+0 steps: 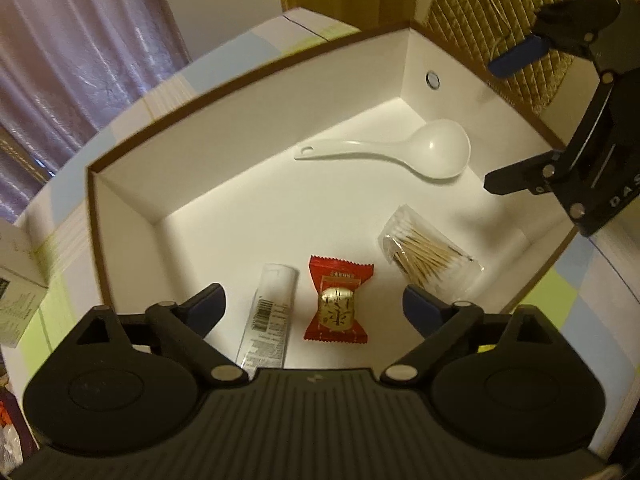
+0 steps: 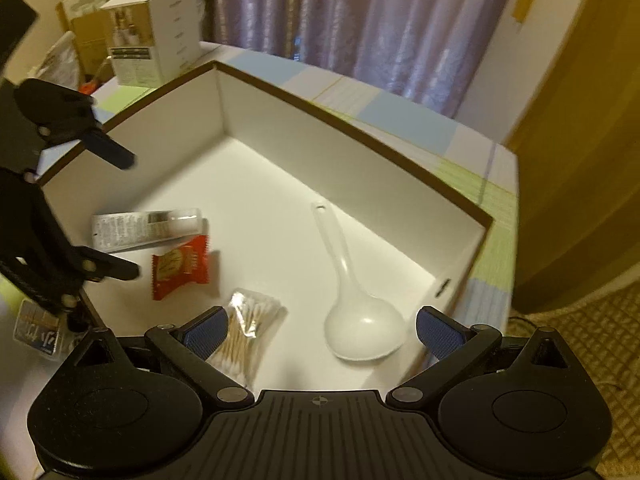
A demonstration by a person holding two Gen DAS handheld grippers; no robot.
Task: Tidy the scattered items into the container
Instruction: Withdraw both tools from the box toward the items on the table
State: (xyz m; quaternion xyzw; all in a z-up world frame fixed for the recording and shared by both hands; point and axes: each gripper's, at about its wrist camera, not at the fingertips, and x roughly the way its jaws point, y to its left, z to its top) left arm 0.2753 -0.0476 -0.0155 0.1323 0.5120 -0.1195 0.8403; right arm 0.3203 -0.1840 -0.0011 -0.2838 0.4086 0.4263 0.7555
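Note:
A white box (image 1: pixel 280 120) with a brown rim stands on the table, also seen in the right wrist view (image 2: pixel 320 160). On its floor lie a white spoon (image 1: pixel 384 152) (image 2: pixel 356 312), a clear pack of cotton swabs (image 1: pixel 428 256) (image 2: pixel 244 332), a red sweet packet (image 1: pixel 338 300) (image 2: pixel 180 268) and a white tube (image 1: pixel 272 312) (image 2: pixel 144 228). My left gripper (image 1: pixel 314 304) (image 2: pixel 128 212) hangs open above the tube and packet, holding nothing. My right gripper (image 2: pixel 320 332) (image 1: pixel 504 120) is open over the box's edge, between the swabs and spoon, and also holds nothing.
The table wears a pastel chequered cloth (image 1: pixel 160 92). A small printed carton (image 1: pixel 20 300) (image 2: pixel 152 48) stands outside the box. A small packet (image 2: pixel 36 332) lies on the table beside the box. Curtains (image 2: pixel 400 20) hang behind; a quilted cushion (image 1: pixel 480 20) lies beyond the far corner.

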